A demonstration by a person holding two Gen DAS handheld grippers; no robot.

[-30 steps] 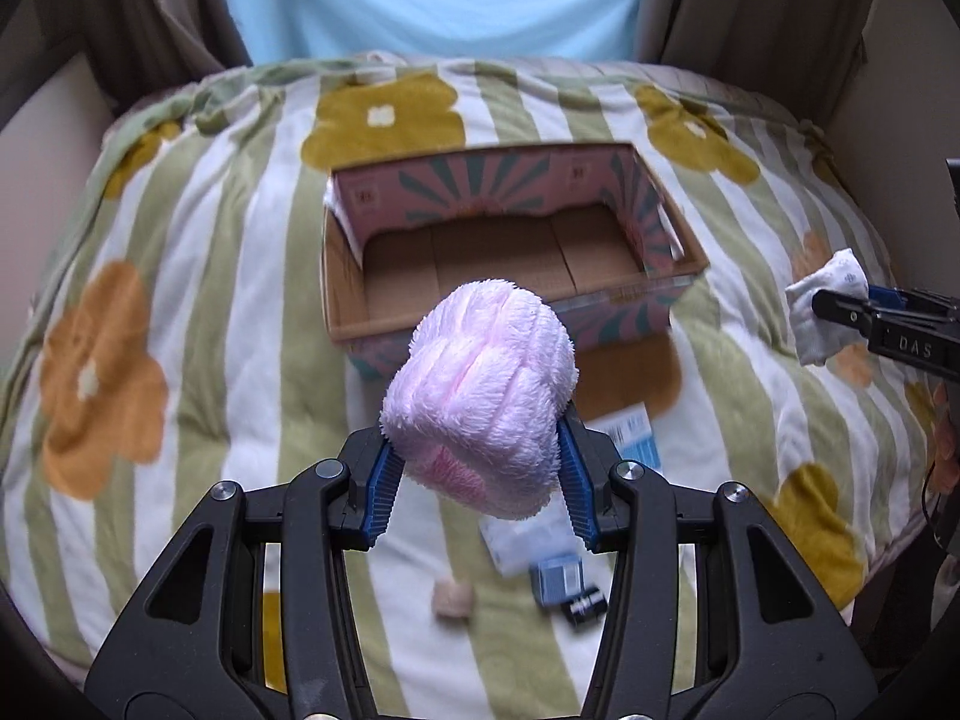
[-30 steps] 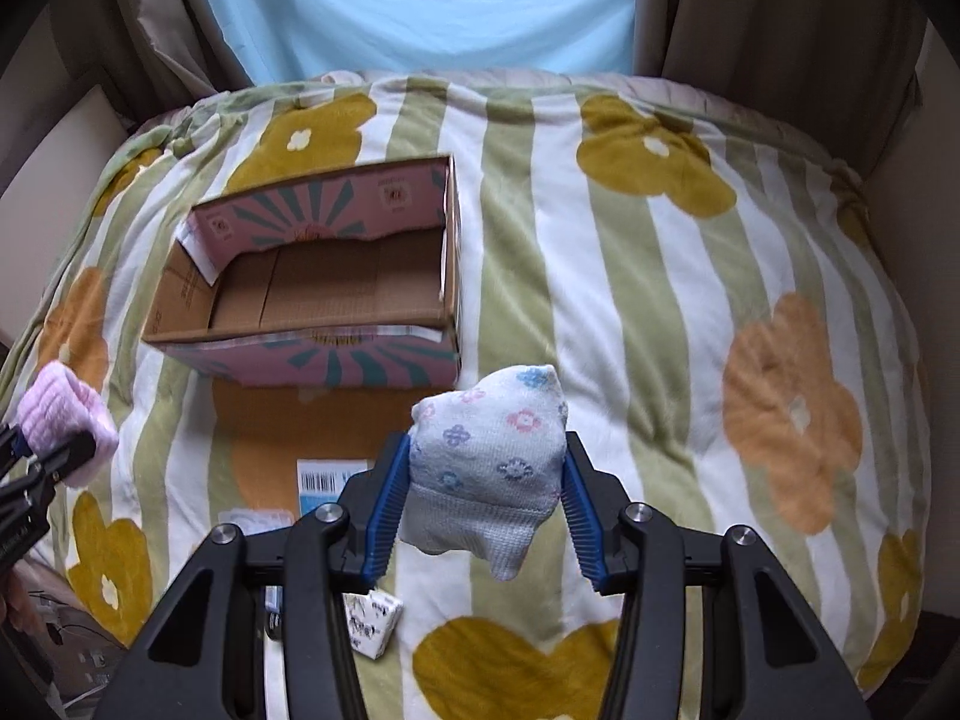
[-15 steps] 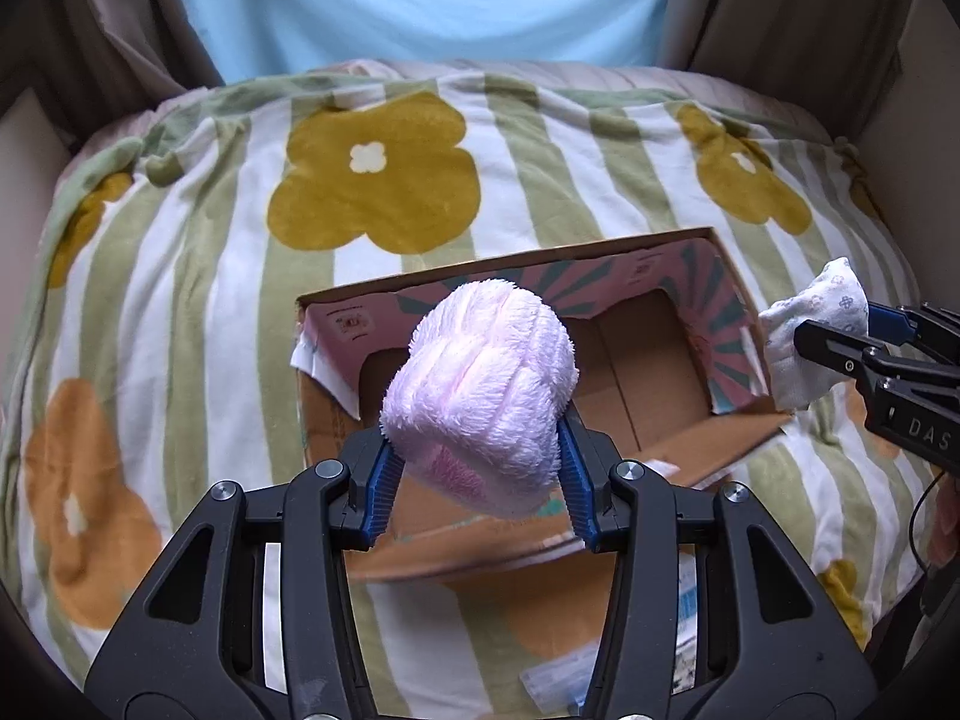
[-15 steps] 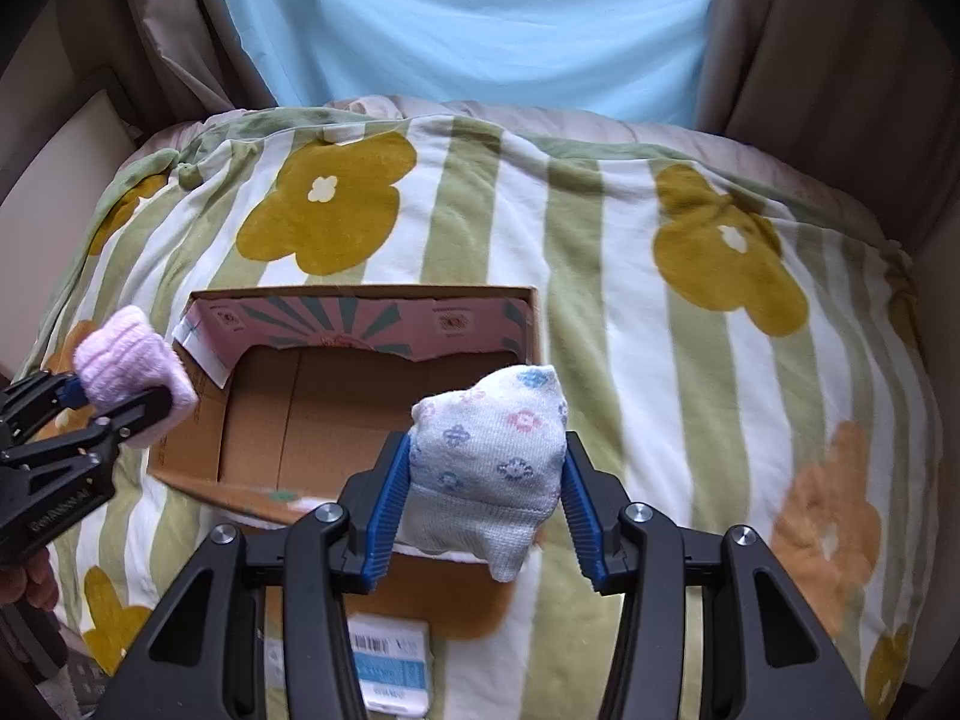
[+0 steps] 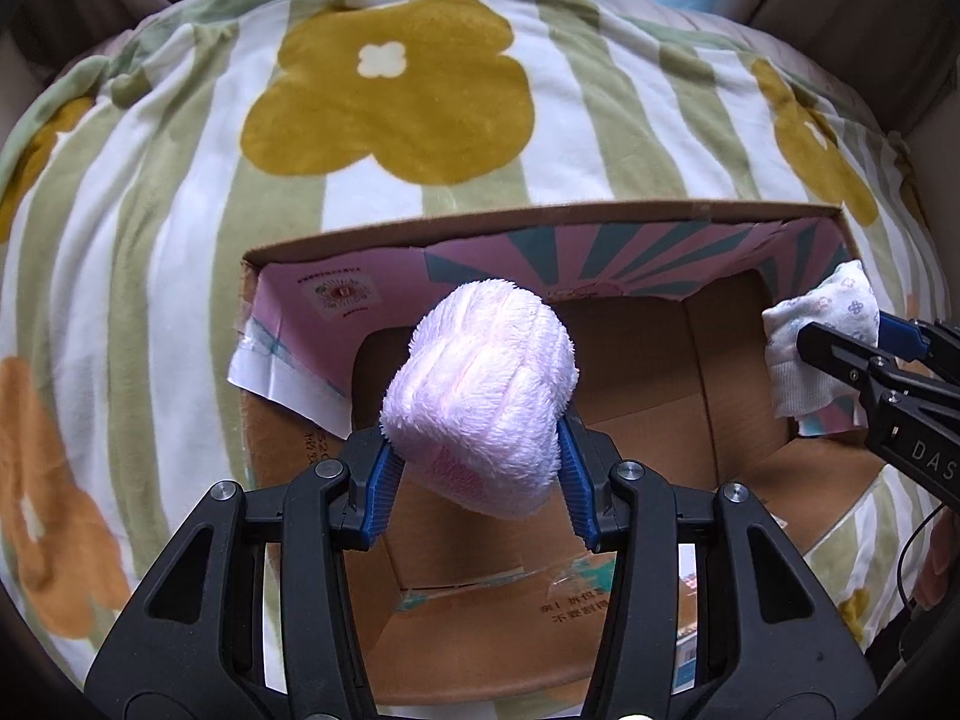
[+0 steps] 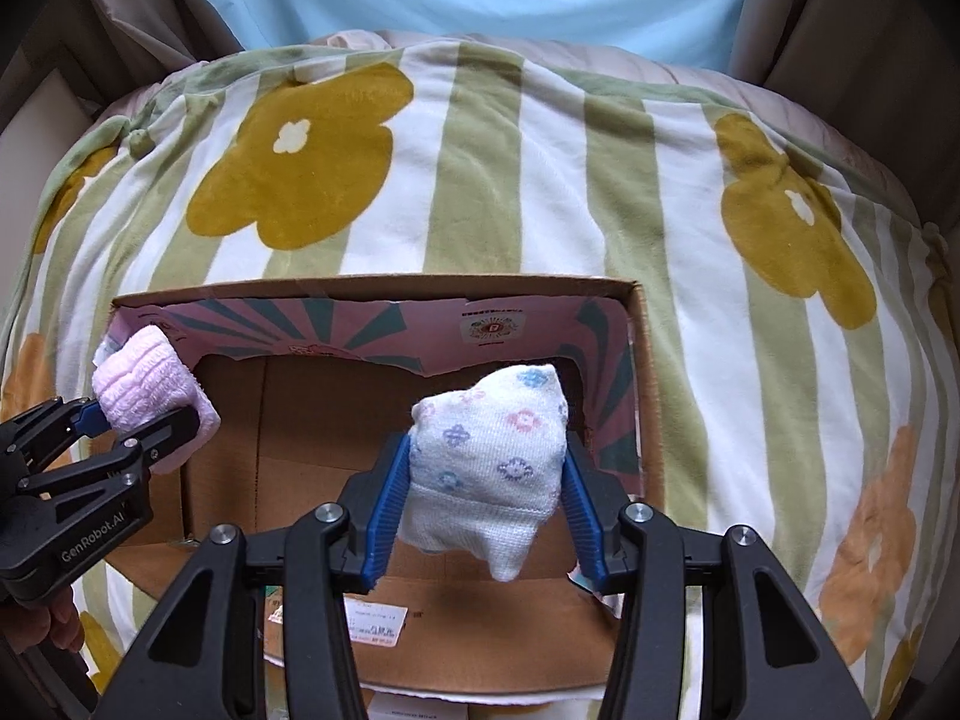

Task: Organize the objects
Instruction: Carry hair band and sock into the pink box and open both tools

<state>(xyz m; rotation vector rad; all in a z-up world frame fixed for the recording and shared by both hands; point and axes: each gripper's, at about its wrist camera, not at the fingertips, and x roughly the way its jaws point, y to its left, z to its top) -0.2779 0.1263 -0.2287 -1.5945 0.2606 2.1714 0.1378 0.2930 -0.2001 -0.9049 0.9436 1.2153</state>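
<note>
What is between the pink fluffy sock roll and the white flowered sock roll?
Only the bare brown floor of the cardboard box. The right wrist view shows this stretch between the pink roll and the white roll; nothing lies on it.

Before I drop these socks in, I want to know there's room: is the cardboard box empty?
Empty as far as shown: bare brown floor inside the cardboard box. The near part is hidden behind the pink sock roll and white floral sock roll.
</note>
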